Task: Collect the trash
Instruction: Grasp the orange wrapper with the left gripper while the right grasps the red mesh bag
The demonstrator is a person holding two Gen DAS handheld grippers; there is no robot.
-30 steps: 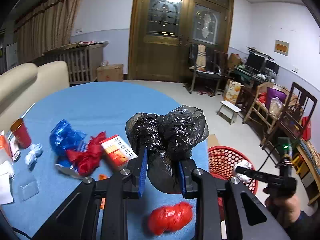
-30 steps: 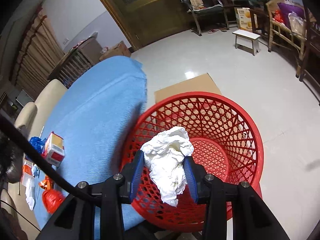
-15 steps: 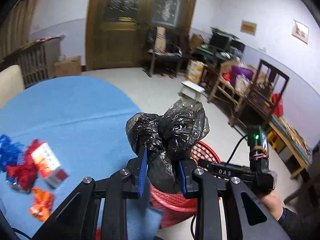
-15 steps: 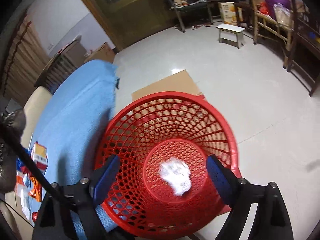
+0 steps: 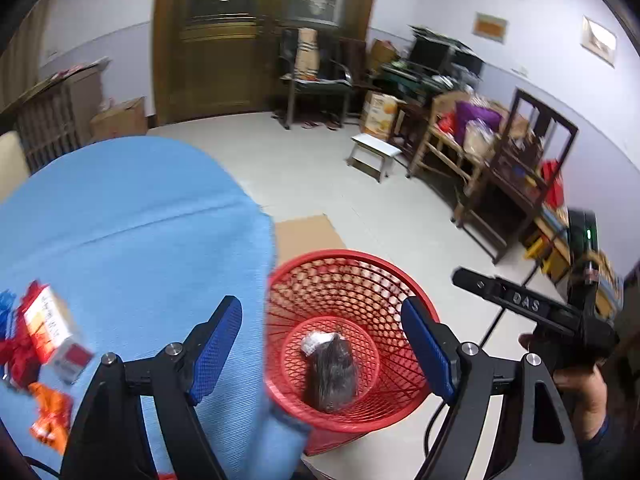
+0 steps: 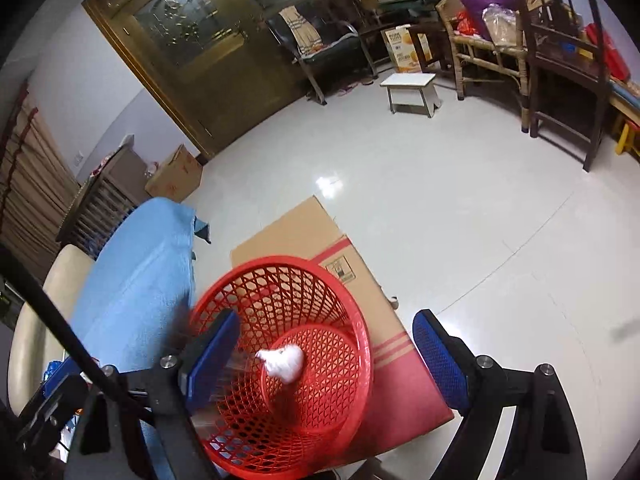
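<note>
My left gripper (image 5: 320,304) hangs over the red mesh basket (image 5: 352,257); its jaws are opening and nothing is between them. Below it, a crumpled black plastic bag (image 5: 332,376) lies blurred on the basket floor beside a white tissue wad (image 5: 315,340). My right gripper (image 6: 326,320) stands open and empty above the same basket (image 6: 280,261), with the tissue wad (image 6: 282,362) on the bottom. On the blue tablecloth (image 5: 132,232) at the left lie a red-and-white box (image 5: 48,328) and an orange wrapper (image 5: 52,412).
The basket stands on flattened cardboard (image 6: 312,232) on the tiled floor, tight against the table's edge. A small white stool (image 6: 412,88), wooden chairs (image 6: 560,56) and a cluttered desk line the far side. A hand (image 5: 580,392) holds the other gripper at right.
The left gripper swung right from the table to over the basket and let go of the black bag, which dropped in. The right gripper opened, dropped the tissue wad and drew back.
</note>
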